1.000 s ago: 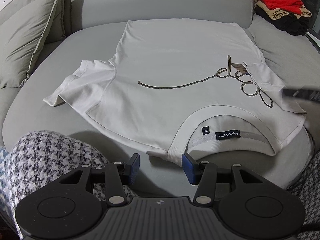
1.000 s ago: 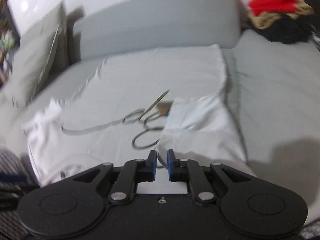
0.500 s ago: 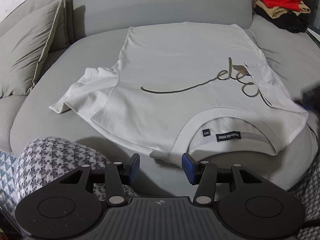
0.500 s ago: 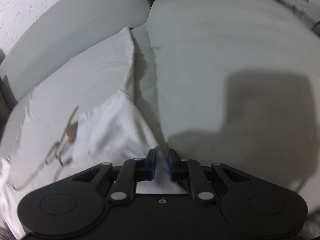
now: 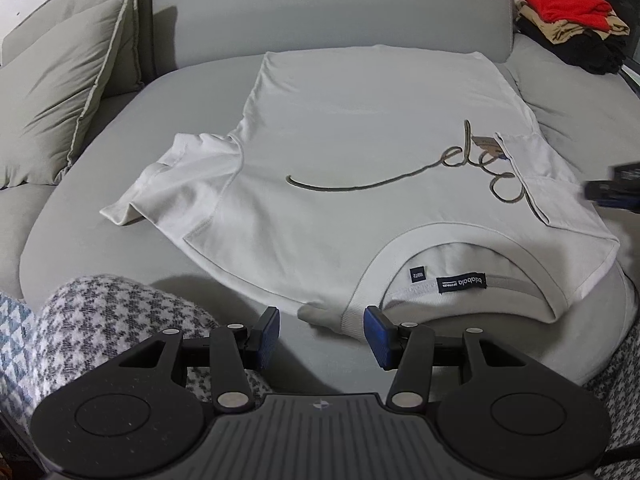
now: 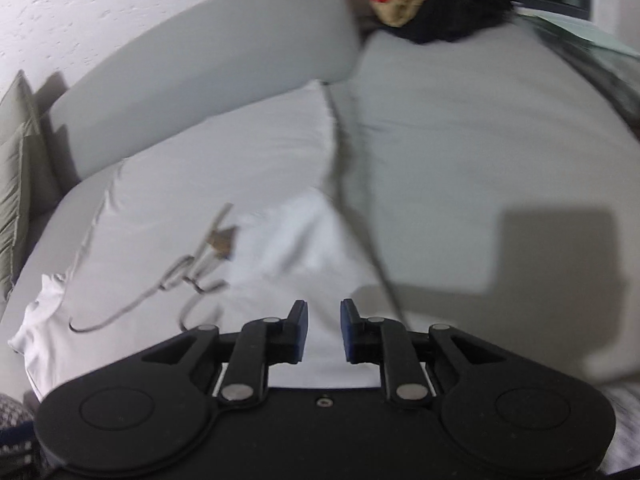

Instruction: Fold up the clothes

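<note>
Left wrist view: my left gripper [image 5: 322, 330] hangs with jaws apart just short of the white T-shirt [image 5: 360, 160] collar on the sofa [image 5: 80, 200], gripping nothing.

Right wrist view: my right gripper [image 6: 324, 330] jaws are opening, empty, above the folded-in sleeve [image 6: 292, 236], which could spring back unpressed.

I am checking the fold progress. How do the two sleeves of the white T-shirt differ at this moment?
In the left wrist view, the left sleeve still sticks out sideways from the white T-shirt onto the grey sofa, with its tip curled and creased. The right sleeve is already folded inward, lying flat on the chest and covering the end of the brown script print. Both are short and white.
</note>
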Available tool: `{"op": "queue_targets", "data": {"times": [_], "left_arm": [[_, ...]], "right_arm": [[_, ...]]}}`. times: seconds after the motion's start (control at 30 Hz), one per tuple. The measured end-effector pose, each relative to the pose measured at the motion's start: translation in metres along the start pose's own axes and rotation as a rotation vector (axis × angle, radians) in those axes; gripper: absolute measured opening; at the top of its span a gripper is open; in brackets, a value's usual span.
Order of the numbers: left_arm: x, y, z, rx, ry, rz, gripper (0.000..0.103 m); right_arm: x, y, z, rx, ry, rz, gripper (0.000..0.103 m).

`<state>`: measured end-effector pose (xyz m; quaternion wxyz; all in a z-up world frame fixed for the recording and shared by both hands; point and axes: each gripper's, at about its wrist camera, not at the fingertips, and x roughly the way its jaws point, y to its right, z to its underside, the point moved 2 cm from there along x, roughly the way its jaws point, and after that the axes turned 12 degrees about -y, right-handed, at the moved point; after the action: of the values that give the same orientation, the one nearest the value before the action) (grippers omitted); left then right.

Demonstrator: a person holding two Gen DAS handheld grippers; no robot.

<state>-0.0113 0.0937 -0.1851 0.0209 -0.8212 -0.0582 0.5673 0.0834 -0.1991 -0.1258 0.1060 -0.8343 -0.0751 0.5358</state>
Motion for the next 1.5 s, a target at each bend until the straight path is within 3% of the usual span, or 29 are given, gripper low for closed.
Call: {"op": "queue_targets", "data": {"times": [0.17, 0.3, 0.43, 0.5, 0.57, 0.6, 0.73, 0.87, 1.03, 1.1, 1.23, 1.33, 1.5], "left_arm": [[-0.004, -0.004, 0.001, -0.007, 0.016, -0.007, 0.049], [0.003, -0.008, -0.002, -0.024, 0.002, 0.024, 0.049], [0.005, -0.012, -0.002, -0.029, 0.006, 0.044, 0.049], [0.004, -0.024, -0.002, -0.055, 0.021, 0.06, 0.049], [0.003, -0.042, -0.003, -0.099, 0.043, 0.079, 0.049], [0.003, -0.051, -0.004, -0.121, 0.054, 0.089, 0.049], [0.007, -0.113, -0.012, -0.306, 0.099, 0.173, 0.043], [0.017, -0.18, -0.028, -0.528, 0.151, 0.287, 0.041], [0.055, -0.245, -0.043, -0.775, 0.09, 0.366, 0.039], [0.071, -0.258, -0.046, -0.861, 0.036, 0.439, 0.038], [0.094, -0.269, -0.056, -0.933, -0.039, 0.502, 0.037], [0.101, -0.271, -0.064, -0.946, -0.072, 0.459, 0.03], [0.099, -0.26, -0.079, -0.893, -0.093, 0.354, 0.029]], "right_arm": [[0.024, -0.015, 0.012, -0.032, -0.042, 0.022, 0.018], [0.004, -0.018, 0.041, -0.108, -0.076, 0.055, 0.019], [-0.023, -0.023, 0.048, -0.103, -0.103, -0.005, 0.023], [-0.032, -0.032, 0.044, -0.105, -0.076, -0.078, 0.044], [-0.033, -0.043, 0.039, -0.098, -0.058, -0.169, 0.054], [-0.032, -0.047, 0.037, -0.091, -0.056, -0.211, 0.054], [-0.016, -0.056, 0.043, -0.039, -0.104, -0.316, 0.054], [-0.004, -0.057, 0.056, 0.016, -0.152, -0.36, 0.054], [0.001, -0.051, 0.057, 0.067, -0.153, -0.395, 0.054], [0.002, -0.049, 0.058, 0.073, -0.155, -0.4, 0.054], [0.002, -0.046, 0.059, 0.081, -0.152, -0.409, 0.054], [0.003, -0.044, 0.059, 0.088, -0.151, -0.416, 0.054], [0.004, -0.043, 0.06, 0.087, -0.151, -0.424, 0.055]]}}
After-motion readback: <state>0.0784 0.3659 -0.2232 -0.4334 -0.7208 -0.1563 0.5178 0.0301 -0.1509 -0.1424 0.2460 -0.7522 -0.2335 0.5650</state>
